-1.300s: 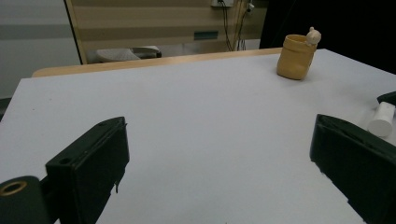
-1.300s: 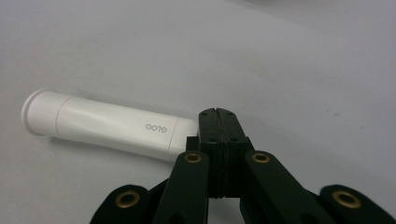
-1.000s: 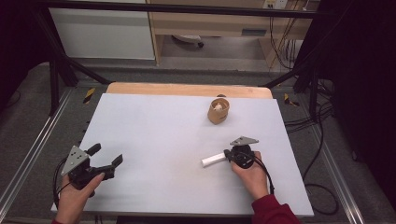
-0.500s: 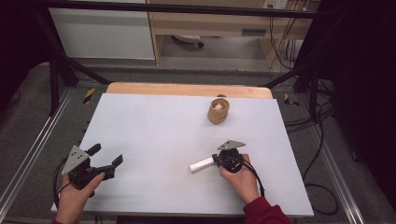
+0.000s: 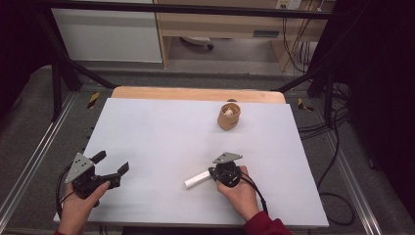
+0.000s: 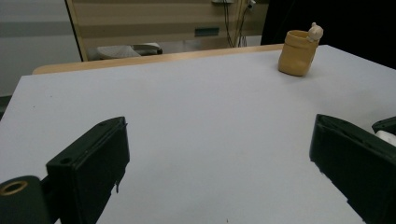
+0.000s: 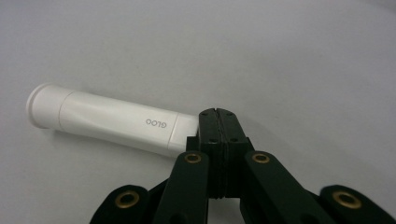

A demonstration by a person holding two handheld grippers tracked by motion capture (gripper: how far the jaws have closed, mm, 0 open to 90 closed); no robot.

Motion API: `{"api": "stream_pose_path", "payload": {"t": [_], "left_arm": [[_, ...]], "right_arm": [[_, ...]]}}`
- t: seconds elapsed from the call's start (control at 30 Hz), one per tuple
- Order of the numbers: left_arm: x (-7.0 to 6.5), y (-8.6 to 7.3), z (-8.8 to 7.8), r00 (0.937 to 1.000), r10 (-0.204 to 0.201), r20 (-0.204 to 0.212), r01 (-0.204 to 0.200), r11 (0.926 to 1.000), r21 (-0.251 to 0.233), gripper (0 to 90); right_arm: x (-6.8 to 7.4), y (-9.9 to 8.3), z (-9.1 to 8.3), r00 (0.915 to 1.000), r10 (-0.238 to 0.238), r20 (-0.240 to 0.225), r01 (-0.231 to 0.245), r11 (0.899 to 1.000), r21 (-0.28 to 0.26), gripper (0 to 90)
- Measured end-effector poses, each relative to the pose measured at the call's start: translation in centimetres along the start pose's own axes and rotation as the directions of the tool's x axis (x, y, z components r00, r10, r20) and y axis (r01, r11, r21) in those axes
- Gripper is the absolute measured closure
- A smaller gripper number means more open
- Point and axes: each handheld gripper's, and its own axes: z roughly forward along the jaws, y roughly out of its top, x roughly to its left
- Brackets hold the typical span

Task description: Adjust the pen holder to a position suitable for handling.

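A white tube (image 5: 196,179) marked "GLOO" (image 7: 107,122) lies low over the white table (image 5: 161,132), cap end pointing left. My right gripper (image 5: 211,172) is shut on the tube's flat tail, and in the right gripper view its jaws (image 7: 217,114) meet with the tail pinched at their left side. Near the front left corner my left gripper (image 5: 113,162) is held open, with bare table between its jaws (image 6: 219,158). A tan cup (image 5: 228,116) stands upright at the far right, with a small pale figure (image 6: 316,31) at its rim.
A wooden strip (image 5: 195,94) borders the table's far edge. Black frame bars (image 5: 63,73) and cables (image 5: 333,127) run along the sides. The tan cup (image 6: 297,52) is the one thing standing on the far half of the table.
My right gripper has carried the white tube leftward and a little nearer the front edge. The left gripper and the cup have stayed put.
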Motion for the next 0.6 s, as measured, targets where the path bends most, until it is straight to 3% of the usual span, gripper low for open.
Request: {"api": "stream_pose_path", "payload": {"t": [0.17,0.3,0.37,0.5,0.57,0.6], "left_arm": [[0.0,0.0,0.0,1.0,0.001,0.0,-0.001,1.0,0.004,4.9],[-0.1,0.0,0.1,0.9999,-0.007,0.008,0.007,0.9999,0.012,5.0],[-0.3,0.0,0.2,0.9996,-0.02,0.019,0.02,0.9996,0.02,5.0],[-1.1,0.3,0.7,0.9989,-0.016,0.044,0.014,0.9986,0.052,5.7],[-1.7,0.8,1.0,0.9983,0.0,0.058,-0.005,0.9973,0.073,5.7],[-2.1,1.2,1.1,0.9979,0.016,0.062,-0.021,0.9964,0.083,5.7]], "right_arm": [[1.0,0.0,0.4,0.9998,-0.017,-0.014,0.017,1.0,0.001,90.0],[0.9,0.1,0.3,0.9991,-0.039,0.016,0.039,0.999,-0.004,83.1],[0.2,0.0,-0.5,0.9993,-0.022,0.029,0.024,0.999,-0.048,68.1],[-1.2,-0.1,-2.6,0.9977,0.02,0.065,-0.012,0.992,-0.126,50.8],[-2.0,-0.1,-3.8,0.9954,0.054,0.079,-0.04,0.985,-0.169,36.4],[-2.0,-0.1,-3.8,0.9954,0.054,0.079,-0.04,0.985,-0.169,36.4]]}}
